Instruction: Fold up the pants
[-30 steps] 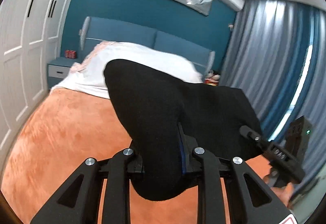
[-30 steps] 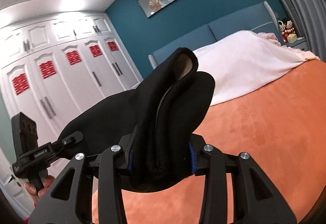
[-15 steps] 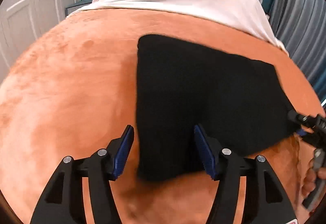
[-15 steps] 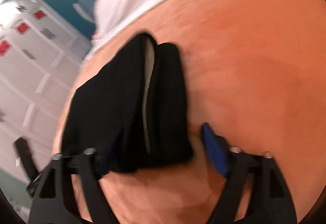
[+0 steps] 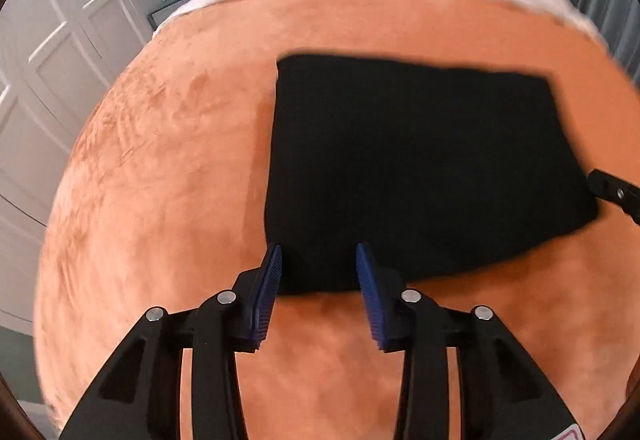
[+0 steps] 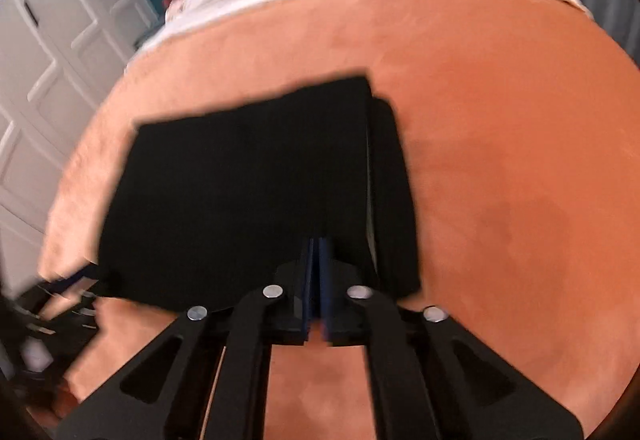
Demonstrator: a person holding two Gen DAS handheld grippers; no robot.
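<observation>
The black pants (image 5: 424, 167) are laid flat as a compact folded rectangle on the orange bedspread (image 5: 168, 175), so folding is judged nearly done, with the left gripper (image 5: 318, 272) spread empty and the right gripper (image 6: 318, 272) closed, nothing evidently pinched.

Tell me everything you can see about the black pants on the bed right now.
The black pants are folded into a flat, roughly rectangular bundle of soft, matte fabric, lying on the orange blanket. Stacked layers show along one side edge in the right wrist view. The left claw is open, its pads straddling the near edge. The right claw is shut over the near edge; whether it pinches cloth is unclear.
</observation>
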